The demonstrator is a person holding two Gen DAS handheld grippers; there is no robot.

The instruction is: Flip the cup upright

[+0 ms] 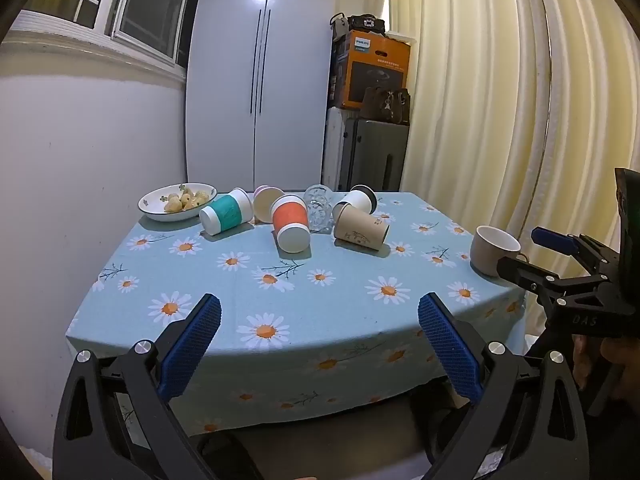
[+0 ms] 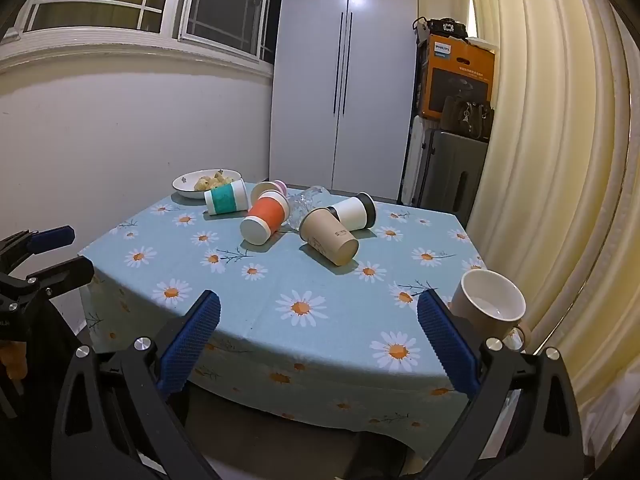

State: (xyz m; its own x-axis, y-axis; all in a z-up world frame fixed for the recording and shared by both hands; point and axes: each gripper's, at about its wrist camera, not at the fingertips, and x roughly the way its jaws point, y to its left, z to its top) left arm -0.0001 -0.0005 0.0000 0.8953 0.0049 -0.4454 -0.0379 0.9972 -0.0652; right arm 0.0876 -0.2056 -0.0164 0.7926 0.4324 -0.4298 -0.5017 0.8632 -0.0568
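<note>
Daisy-print cloth covers the table (image 1: pixel 304 304), which stands before a white wardrobe (image 1: pixel 260 80) and cream curtains (image 1: pixel 500 100). Taking the orange cup (image 1: pixel 291 222) as landmark: it lies on its side mid-table, a teal cup (image 1: pixel 226 216) toppled to its left, a pink cup (image 1: pixel 267 202) and a clear glass (image 1: pixel 319 208) just behind it, a kraft cup (image 1: pixel 361 228) and a white cup (image 1: pixel 357 200) on their sides to its right. A mug (image 1: pixel 494 250) stands upright far right of it, at the table's edge. A bowl (image 1: pixel 176 202) of food sits far left.

Both the left gripper (image 1: pixel 320 340) and right gripper (image 2: pixel 319 338) hang short of the table, jaws wide apart, holding nothing. I judge the task is at its opening approach; next, one gripper must reach in, close across a fallen cup's body and rotate it onto its base.

An orange box (image 1: pixel 378 70) behind reads "PHILIPS"; print on the kraft cup is too small to read
</note>
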